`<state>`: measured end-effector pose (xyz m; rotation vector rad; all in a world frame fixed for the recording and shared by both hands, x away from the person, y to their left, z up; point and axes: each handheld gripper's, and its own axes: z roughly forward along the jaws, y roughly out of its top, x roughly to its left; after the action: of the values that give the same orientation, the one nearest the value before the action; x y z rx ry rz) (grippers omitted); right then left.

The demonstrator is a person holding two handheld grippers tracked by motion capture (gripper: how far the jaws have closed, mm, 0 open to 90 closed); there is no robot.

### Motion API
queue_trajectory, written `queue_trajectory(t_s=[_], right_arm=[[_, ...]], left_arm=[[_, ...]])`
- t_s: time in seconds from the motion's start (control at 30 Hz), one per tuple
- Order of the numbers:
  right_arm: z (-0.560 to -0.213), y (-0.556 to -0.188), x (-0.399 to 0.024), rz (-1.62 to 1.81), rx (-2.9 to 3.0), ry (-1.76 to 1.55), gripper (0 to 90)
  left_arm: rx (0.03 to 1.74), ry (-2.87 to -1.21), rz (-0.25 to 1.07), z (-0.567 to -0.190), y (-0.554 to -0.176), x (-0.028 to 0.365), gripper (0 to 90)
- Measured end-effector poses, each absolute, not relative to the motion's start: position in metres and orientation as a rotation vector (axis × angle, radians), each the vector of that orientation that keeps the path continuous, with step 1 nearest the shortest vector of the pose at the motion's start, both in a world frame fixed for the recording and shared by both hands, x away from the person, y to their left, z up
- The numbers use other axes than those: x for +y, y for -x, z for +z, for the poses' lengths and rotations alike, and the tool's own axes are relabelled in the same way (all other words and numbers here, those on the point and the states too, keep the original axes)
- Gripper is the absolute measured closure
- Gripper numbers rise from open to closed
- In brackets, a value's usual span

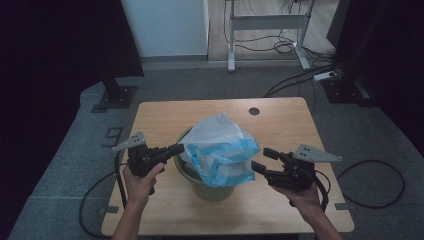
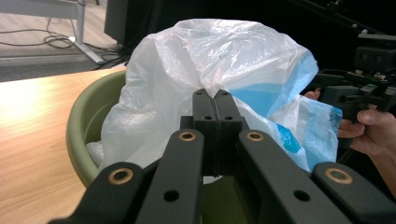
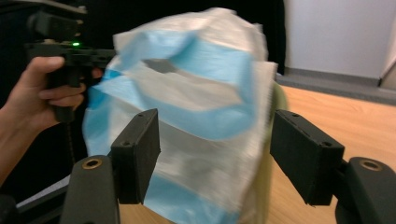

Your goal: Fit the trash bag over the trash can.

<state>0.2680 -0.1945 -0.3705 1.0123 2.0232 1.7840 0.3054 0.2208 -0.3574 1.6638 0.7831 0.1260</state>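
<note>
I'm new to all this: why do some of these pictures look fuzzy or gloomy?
High view: dim, edges near black, plastic bag brightest. Left gripper view: sharp on the bag, glare on the table. Right gripper view: bag smeared by motion blur, open right gripper jaws crisp.

A: How many bins stand on the worktop (image 1: 165, 112)?

B: One green bin (image 1: 212, 190), and the worktop itself is one.

A: And bags?

B: One plastic bag (image 1: 222, 150), white with blue bands, sitting in the bin.

A: Grippers?

B: Two. One left gripper (image 1: 177, 149) and one right gripper (image 1: 263, 160), each with two black jaws, so four jaws in all. Each carries one grey three-cornered plate, which makes two plates.

A: Hands?

B: Two, one on each gripper.

A: Anything else on the worktop?

B: One round dark hole (image 1: 254, 111) near its far edge. Beyond it, on the floor, stands one white desk frame (image 1: 267, 22).
</note>
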Motion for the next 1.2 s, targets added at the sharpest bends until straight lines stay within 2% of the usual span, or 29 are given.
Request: queue_trajectory(t_s=[0.17,0.37,0.7,0.83,1.0,1.2], right_arm=[[-0.379,-0.261,-0.196,1.788,2.041,-1.011,32.8],[-0.385,-0.247,-0.176,1.829,2.1,-0.948,32.6],[-0.376,-0.254,-0.124,1.829,2.153,-0.878,22.8],[-0.372,-0.257,-0.111,1.838,2.155,-0.906,22.1],[-0.368,-0.263,-0.101,1.796,2.138,-0.926,30.3],[-0.371,-0.27,-0.099,1.713,2.156,-0.971,55.1]], left_arm=[[0.801,-1.663,0.134,-0.359,-0.307,0.216,90.0],[0.811,-1.673,0.128,-0.36,-0.311,0.208,90.0],[0.808,-1.674,0.125,-0.36,-0.311,0.203,90.0],[0.804,-1.676,0.123,-0.361,-0.31,0.203,90.0],[0.798,-1.679,0.118,-0.362,-0.309,0.201,90.0],[0.798,-1.675,0.117,-0.361,-0.309,0.201,90.0]])
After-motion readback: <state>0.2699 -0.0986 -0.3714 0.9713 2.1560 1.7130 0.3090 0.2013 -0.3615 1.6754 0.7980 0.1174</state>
